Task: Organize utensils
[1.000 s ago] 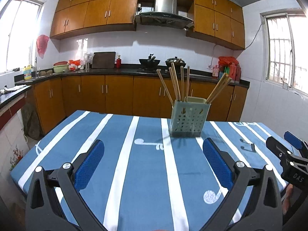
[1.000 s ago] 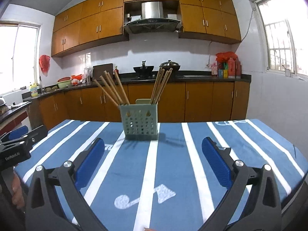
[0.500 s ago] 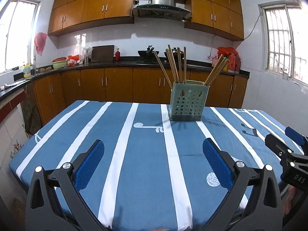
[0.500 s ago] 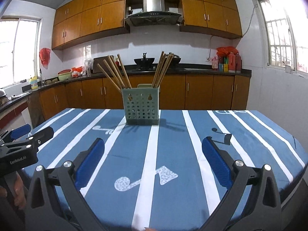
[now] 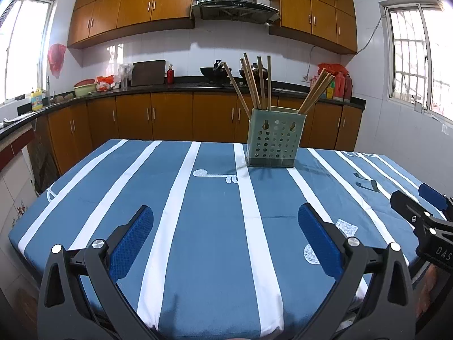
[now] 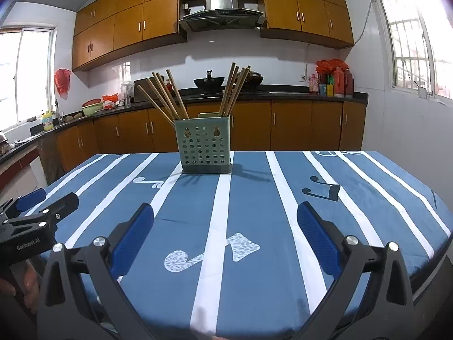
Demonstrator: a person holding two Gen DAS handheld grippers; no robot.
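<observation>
Evidently we have drawn both grippers, left [image 5: 225,228] and right [image 6: 225,226], back from the holder [image 6: 204,147] with jaws wide and empty, its chopsticks [image 6: 165,96] all stowed.

Matt perforated plastic holder [image 5: 275,141] at twelve o'clock holds bare wooden chopsticks [image 5: 256,82]; the tablecloth [image 5: 209,226] is smooth cloth, pads [image 5: 318,240] textured.

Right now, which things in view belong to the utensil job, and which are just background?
Job:
chopsticks
green holder
left gripper, open
right gripper, open

Background:
wok
red bottles
green basin
cutting board
</observation>
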